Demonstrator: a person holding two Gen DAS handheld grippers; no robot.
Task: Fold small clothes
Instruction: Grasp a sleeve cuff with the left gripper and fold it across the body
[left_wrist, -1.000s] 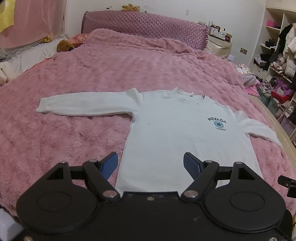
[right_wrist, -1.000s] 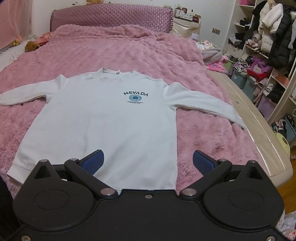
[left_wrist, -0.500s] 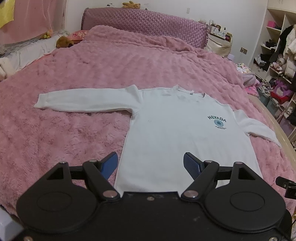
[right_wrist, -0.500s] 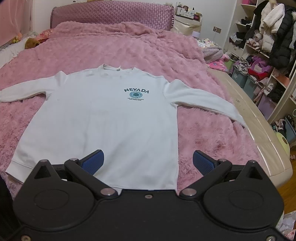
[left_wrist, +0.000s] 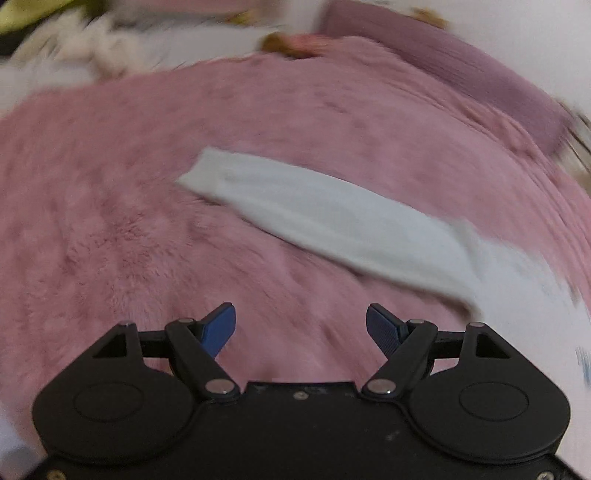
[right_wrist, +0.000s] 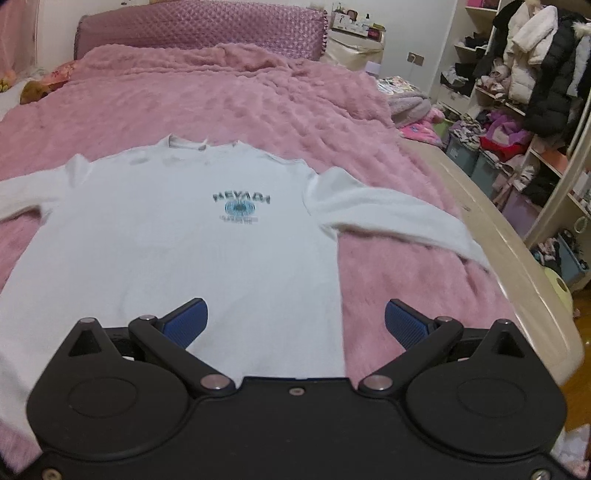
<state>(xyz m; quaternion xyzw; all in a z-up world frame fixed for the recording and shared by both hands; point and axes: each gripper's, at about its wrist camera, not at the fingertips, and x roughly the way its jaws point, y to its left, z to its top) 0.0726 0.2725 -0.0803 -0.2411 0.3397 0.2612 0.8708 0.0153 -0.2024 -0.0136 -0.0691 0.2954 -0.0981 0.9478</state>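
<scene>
Left tongs (left_wrist: 301, 326) gape wide and empty above the fluffy pink bed blanket (left_wrist: 110, 229); the white long-sleeved sweatshirt's left sleeve (left_wrist: 325, 225) lies ahead at 12 to 2 o'clock — cuff far-left, nearest this hand. Right tongs (right_wrist: 295, 323) hover equally spread, holding nothing, over the hem.

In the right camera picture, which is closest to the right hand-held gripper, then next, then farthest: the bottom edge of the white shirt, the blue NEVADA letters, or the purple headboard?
From the right hand-held gripper, seen in the right wrist view:
1. Bottom edge of the white shirt, just below the open fingers.
2. NEVADA letters, mid-chest, further up the bed.
3. Purple headboard, at the far end of the bed.
</scene>
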